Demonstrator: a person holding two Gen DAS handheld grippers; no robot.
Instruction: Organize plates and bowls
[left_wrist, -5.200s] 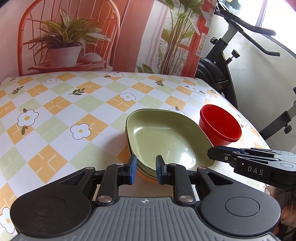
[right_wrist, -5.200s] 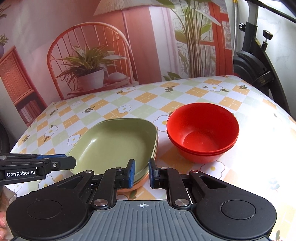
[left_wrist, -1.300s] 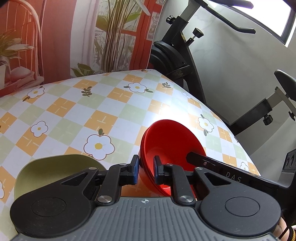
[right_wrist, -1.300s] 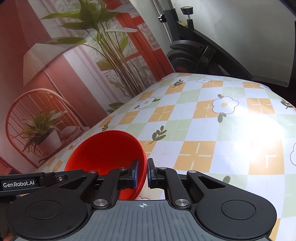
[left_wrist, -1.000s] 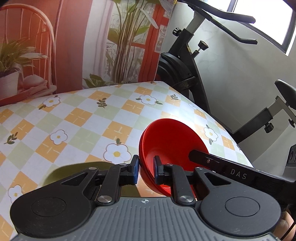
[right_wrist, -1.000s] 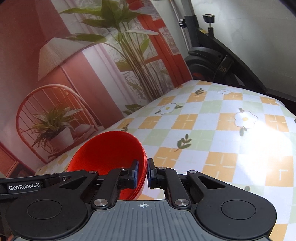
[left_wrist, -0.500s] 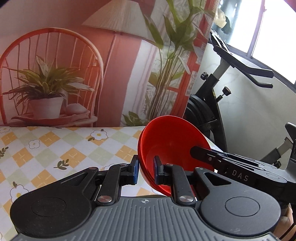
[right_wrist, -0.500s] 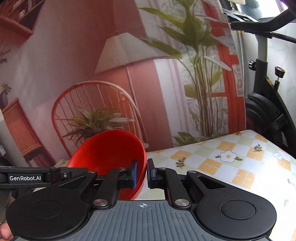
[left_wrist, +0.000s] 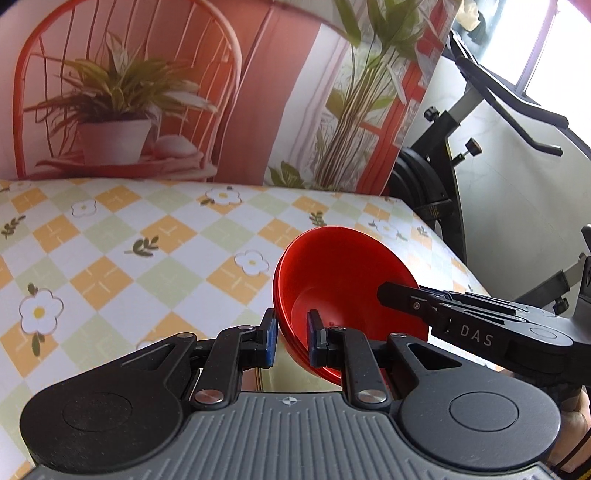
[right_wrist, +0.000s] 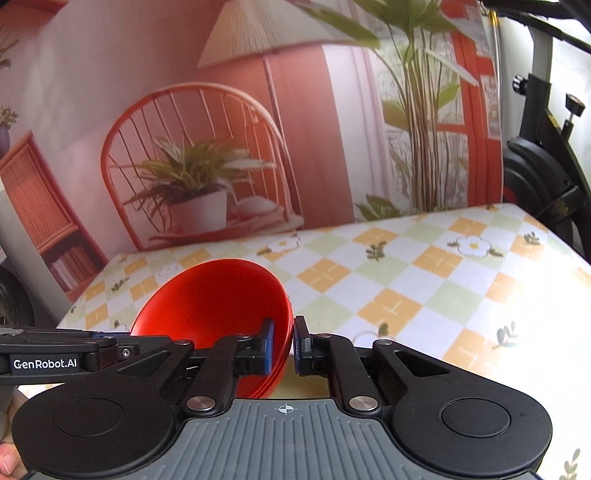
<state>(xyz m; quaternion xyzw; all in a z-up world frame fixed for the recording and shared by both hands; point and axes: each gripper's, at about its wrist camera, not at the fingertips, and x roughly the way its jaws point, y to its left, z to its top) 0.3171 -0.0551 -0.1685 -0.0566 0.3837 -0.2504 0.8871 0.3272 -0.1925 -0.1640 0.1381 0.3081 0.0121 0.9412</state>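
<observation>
Red bowls (left_wrist: 343, 280), nested stack, tilted, held above table (left_wrist: 110, 258). Left gripper (left_wrist: 290, 341): jaws pinching near rim. Right gripper (right_wrist: 283, 345): jaws pinching opposite rim. Green plate edge (left_wrist: 295, 380) visible just beneath the bowls.

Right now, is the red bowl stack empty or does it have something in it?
Empty. The red bowl stack shows only bare red interior in both wrist views, held tilted by the left gripper and right gripper.
</observation>
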